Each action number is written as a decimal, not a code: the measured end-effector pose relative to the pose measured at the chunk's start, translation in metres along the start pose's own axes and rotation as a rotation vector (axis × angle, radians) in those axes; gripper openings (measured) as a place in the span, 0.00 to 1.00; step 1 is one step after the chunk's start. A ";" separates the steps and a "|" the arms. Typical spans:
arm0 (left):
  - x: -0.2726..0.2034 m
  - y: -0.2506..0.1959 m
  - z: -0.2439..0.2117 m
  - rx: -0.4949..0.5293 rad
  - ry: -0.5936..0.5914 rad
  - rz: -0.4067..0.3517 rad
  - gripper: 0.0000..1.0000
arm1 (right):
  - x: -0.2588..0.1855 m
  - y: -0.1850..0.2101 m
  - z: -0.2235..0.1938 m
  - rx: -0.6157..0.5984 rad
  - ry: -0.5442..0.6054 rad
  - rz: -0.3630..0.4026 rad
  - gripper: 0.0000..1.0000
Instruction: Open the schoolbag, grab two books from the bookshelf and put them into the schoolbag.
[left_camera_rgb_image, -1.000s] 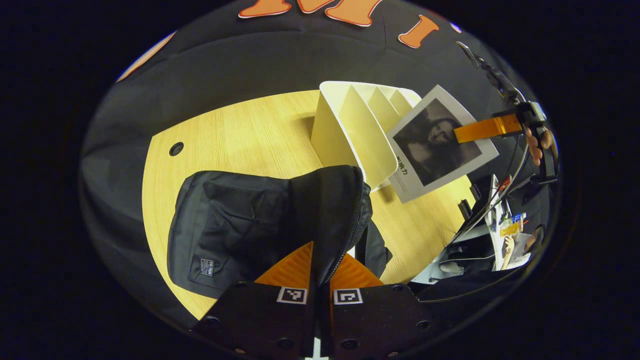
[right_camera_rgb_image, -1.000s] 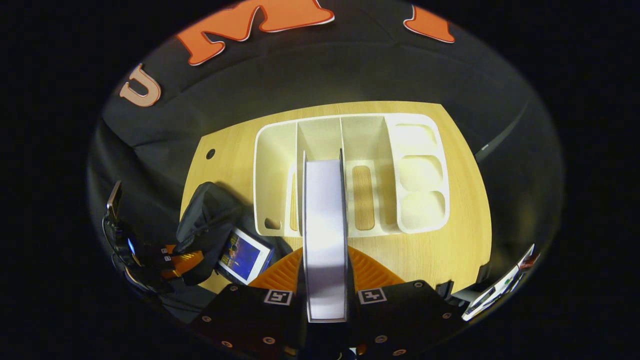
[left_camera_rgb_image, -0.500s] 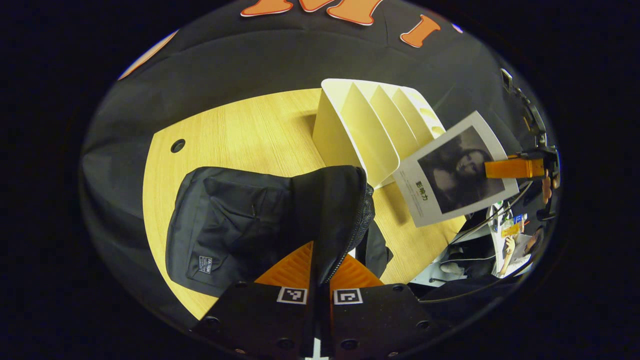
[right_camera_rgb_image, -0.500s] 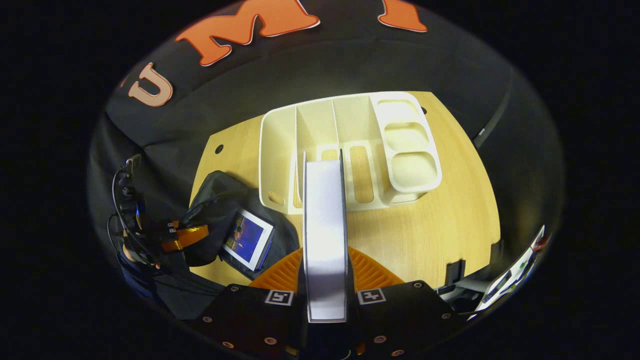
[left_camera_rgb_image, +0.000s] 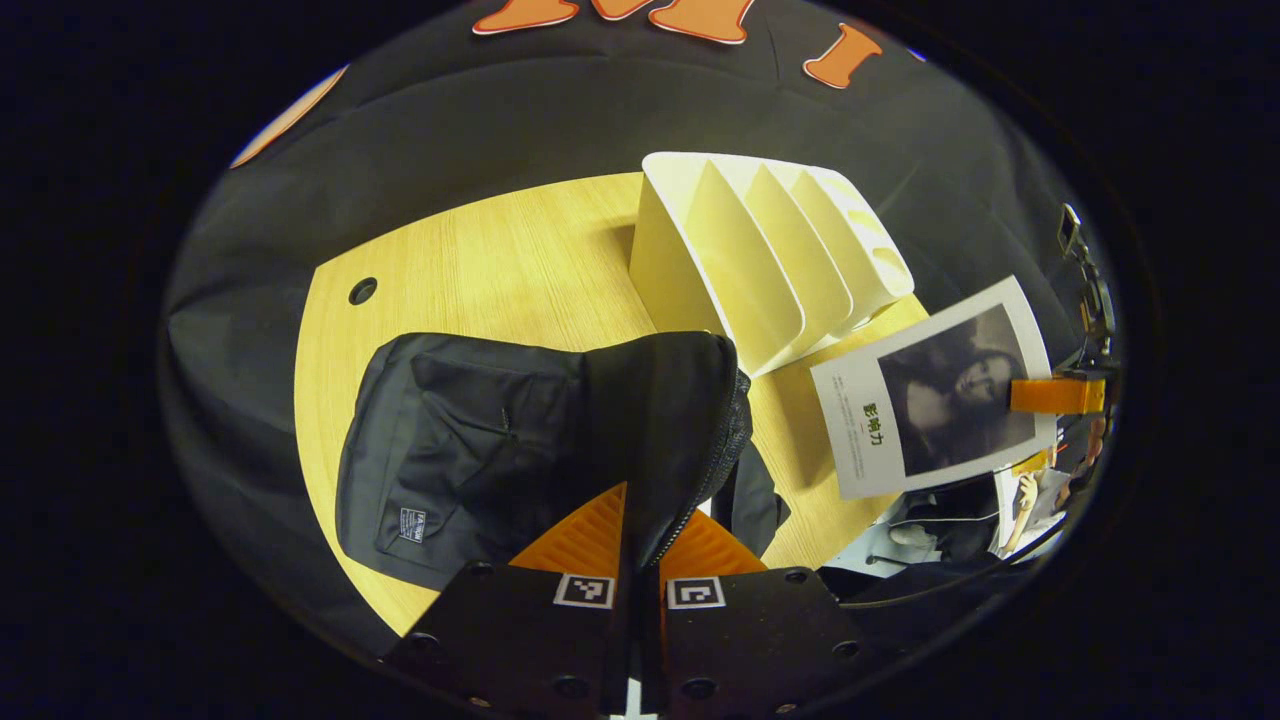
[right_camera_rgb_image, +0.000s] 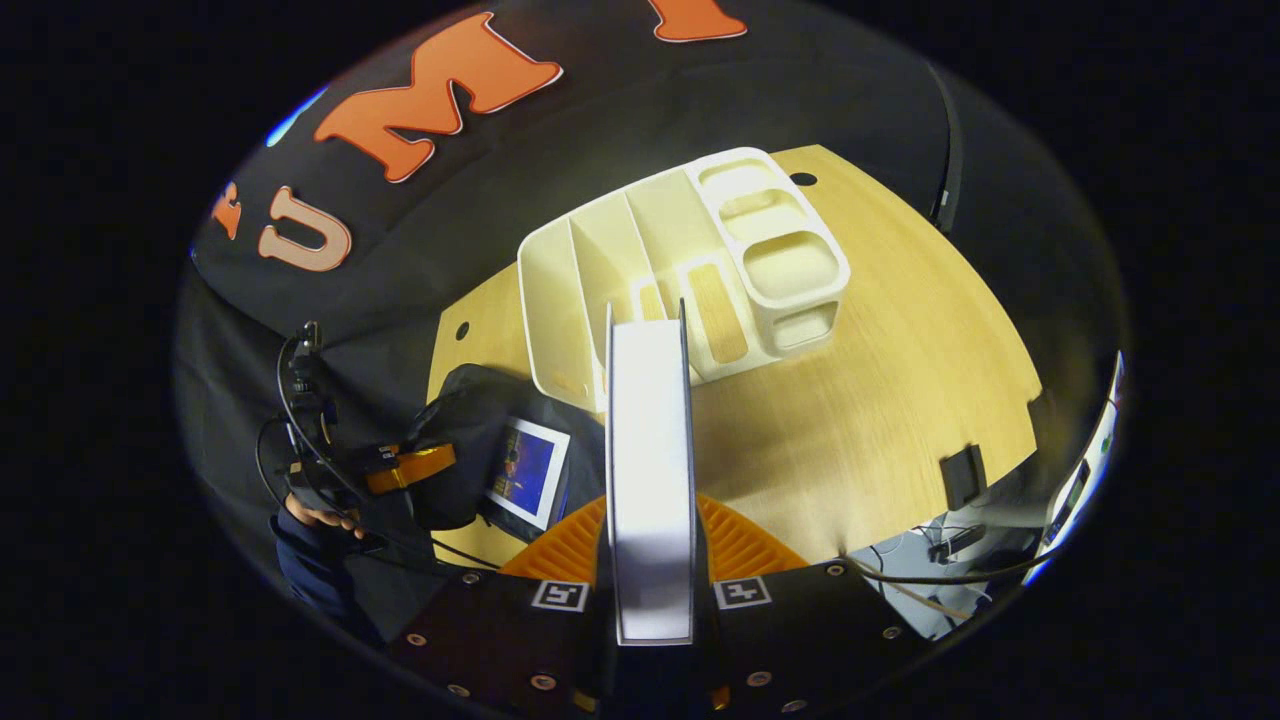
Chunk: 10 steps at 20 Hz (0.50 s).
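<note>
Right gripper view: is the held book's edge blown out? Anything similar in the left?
Right gripper view: the book edge glares near-white, detail lost; the shelf is bright too. Left gripper view: the bag sits dark with little detail; the book's cover reads evenly lit.

Left tool (left_camera_rgb_image: 640, 560) clamped on raised schoolbag (left_camera_rgb_image: 480, 440) flap; bookshelf (left_camera_rgb_image: 770, 250) behind on worktop (left_camera_rgb_image: 500, 260); right tool (left_camera_rgb_image: 1050, 396) gripping book (left_camera_rgb_image: 930, 400), held off worktop edge.

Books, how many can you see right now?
2. A white-edged book with a dark portrait cover is clamped in the right gripper, beside the cream bookshelf. A blue-covered book sits inside the black schoolbag; more may be hidden there.
</note>
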<state>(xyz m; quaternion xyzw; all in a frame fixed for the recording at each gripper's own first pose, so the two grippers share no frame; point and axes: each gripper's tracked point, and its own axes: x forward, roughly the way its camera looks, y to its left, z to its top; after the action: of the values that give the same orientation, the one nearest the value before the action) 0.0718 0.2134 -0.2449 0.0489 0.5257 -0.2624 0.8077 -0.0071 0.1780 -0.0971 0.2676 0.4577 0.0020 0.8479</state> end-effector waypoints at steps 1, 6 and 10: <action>0.001 -0.002 0.001 0.003 0.000 0.007 0.05 | -0.002 0.003 -0.004 0.020 -0.002 0.026 0.31; -0.001 -0.006 0.003 0.012 0.005 0.024 0.05 | -0.001 0.016 -0.009 0.083 -0.037 0.141 0.30; -0.004 -0.007 0.006 0.004 -0.003 0.035 0.06 | 0.001 0.026 -0.015 0.137 -0.030 0.225 0.30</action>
<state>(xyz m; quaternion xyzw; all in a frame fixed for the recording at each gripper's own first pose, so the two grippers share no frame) 0.0718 0.2067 -0.2373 0.0595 0.5231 -0.2492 0.8128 -0.0120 0.2075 -0.0929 0.3747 0.4109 0.0618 0.8288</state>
